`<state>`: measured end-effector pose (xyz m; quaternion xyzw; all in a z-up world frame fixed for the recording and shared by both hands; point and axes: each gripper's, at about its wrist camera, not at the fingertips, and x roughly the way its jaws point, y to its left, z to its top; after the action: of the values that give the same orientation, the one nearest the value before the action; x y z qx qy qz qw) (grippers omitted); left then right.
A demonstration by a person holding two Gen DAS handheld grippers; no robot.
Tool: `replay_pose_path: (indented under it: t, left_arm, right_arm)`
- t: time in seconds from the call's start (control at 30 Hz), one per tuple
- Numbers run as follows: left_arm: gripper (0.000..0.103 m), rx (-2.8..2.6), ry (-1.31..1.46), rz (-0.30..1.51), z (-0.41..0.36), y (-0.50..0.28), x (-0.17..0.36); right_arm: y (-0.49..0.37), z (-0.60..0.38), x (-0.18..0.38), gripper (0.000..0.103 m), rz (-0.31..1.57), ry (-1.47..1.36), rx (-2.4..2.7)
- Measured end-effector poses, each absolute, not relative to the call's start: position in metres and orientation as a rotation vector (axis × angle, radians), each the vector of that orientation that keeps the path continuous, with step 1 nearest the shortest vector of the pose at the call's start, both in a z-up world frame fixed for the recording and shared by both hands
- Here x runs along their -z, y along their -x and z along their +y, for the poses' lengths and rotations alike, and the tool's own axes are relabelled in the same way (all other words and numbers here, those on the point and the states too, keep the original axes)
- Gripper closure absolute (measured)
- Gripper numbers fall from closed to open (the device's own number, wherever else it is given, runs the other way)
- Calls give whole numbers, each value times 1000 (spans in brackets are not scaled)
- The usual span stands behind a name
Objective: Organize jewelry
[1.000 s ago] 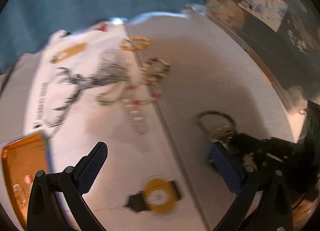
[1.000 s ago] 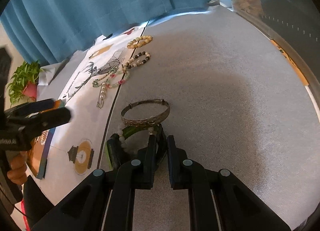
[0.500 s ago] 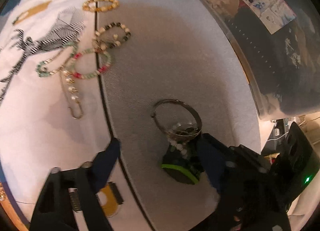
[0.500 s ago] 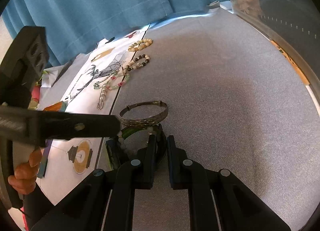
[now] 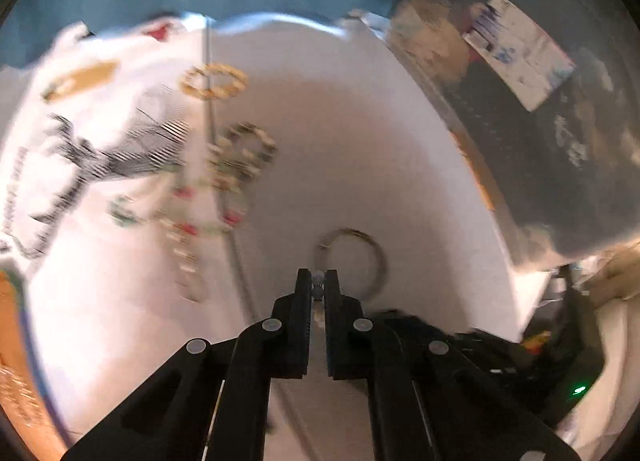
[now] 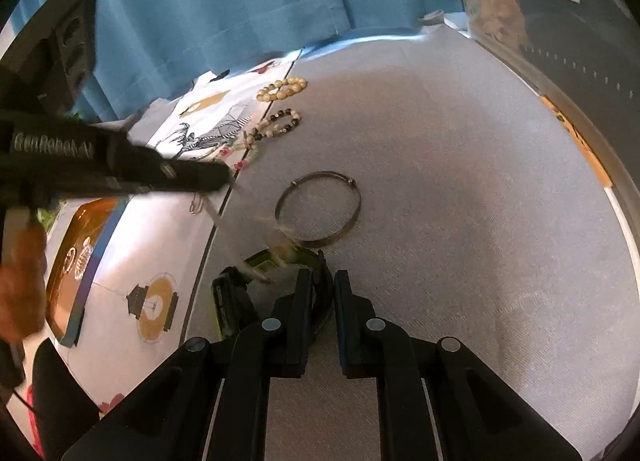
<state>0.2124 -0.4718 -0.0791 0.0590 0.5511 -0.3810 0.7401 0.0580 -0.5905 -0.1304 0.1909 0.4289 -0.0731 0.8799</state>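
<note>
My left gripper (image 5: pixel 318 281) is shut on a pearl bead bracelet (image 5: pixel 318 286), of which only a few beads show between the tips. In the right wrist view it stretches blurred (image 6: pixel 256 237) from the left gripper's tip toward the green-black wristband (image 6: pixel 228 297). My right gripper (image 6: pixel 320 281) is shut on that wristband's strap and holds it on the grey mat. A silver bangle (image 6: pixel 320 217) lies just beyond; it also shows in the left wrist view (image 5: pixel 352 261).
Several bead bracelets (image 6: pixel 282 87) lie at the seam of the grey mat (image 6: pixel 460 181) and the printed white cloth (image 6: pixel 132 261). An orange tray (image 6: pixel 76 253) with small jewelry sits at the left. A blue curtain (image 6: pixel 240 1) hangs behind.
My left gripper has swung over the wristband, shut on the pearl bracelet and pulled it up and left. My right gripper has stayed shut on the wristband.
</note>
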Motion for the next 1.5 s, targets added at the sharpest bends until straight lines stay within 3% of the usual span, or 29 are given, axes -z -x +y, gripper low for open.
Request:
replay_pose_path:
  t: [0.3, 0.77, 1.1, 1.5]
  left_arm:
    - [99, 783, -145, 1191, -437, -216, 81]
    - [99, 679, -143, 1053, -358, -206, 21]
    - [99, 628, -106, 972, -266, -190, -19]
    - [99, 540, -85, 939, -172, -180, -32]
  right_arm:
    - [-49, -589, 117, 92, 858, -383, 190]
    - [-45, -557, 67, 92, 813, -301, 210]
    - [-53, -489, 28, 92, 793, -255, 146]
    - [-73, -386, 11, 92, 802, -220, 7]
